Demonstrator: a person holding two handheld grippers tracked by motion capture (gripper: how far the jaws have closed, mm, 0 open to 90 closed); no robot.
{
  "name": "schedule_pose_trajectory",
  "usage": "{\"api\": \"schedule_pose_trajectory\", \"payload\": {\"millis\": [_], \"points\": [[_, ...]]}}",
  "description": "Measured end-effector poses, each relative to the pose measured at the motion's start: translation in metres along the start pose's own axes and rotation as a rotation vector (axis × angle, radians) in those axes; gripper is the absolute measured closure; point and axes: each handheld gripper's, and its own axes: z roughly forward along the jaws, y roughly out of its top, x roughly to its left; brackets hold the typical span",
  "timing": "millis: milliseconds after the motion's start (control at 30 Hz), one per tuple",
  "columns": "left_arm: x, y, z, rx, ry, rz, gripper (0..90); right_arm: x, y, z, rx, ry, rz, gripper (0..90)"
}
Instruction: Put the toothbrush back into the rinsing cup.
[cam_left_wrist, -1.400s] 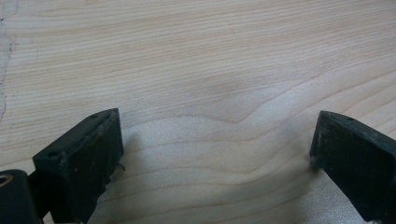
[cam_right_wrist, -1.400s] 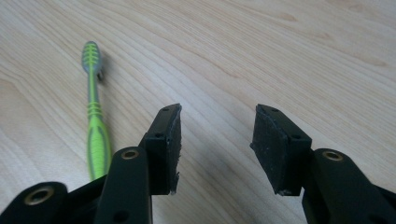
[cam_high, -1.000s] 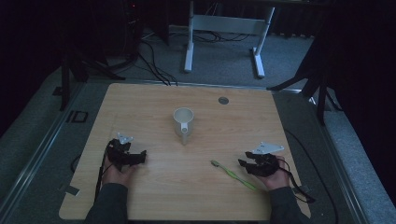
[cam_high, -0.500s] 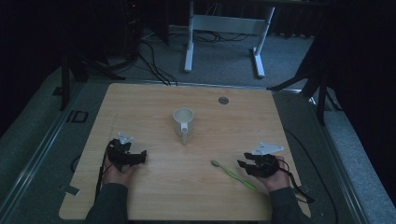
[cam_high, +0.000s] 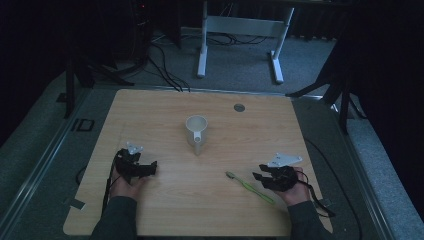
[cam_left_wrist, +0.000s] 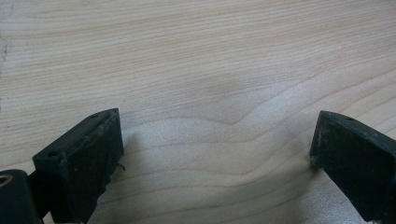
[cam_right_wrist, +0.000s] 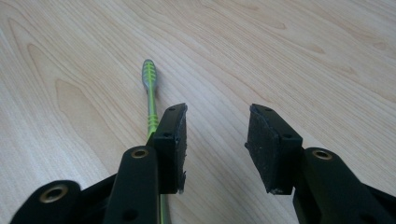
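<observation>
Resting beside green toothbrush (cam_right_wrist: 150, 100), right gripper (cam_right_wrist: 215, 142).

Left hand: your left hand (cam_high: 125, 181) rests low, its sleeved forearm entering from the bottom edge.
Left gripper: your black two-jaw left gripper (cam_left_wrist: 215, 154) has its jaws wide apart.
Right gripper: your black two-jaw right gripper (cam_right_wrist: 215, 140) has just been closing, nothing between its pads.

Dim overhead — bright, sharp close-ups.

Green toothbrush (cam_high: 249, 187) flat on table (cam_high: 160, 115)
</observation>
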Motion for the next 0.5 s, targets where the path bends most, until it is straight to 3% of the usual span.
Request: {"api": "schedule_pose_trajectory", "payload": {"millis": [500], "points": [[-0.0001, 0.0000, 0.0000, 0.001, -0.001, 0.001, 3.5, 0.0069, 0.0069, -0.0044, 0.017, 0.018, -0.022, 59.0]]}}
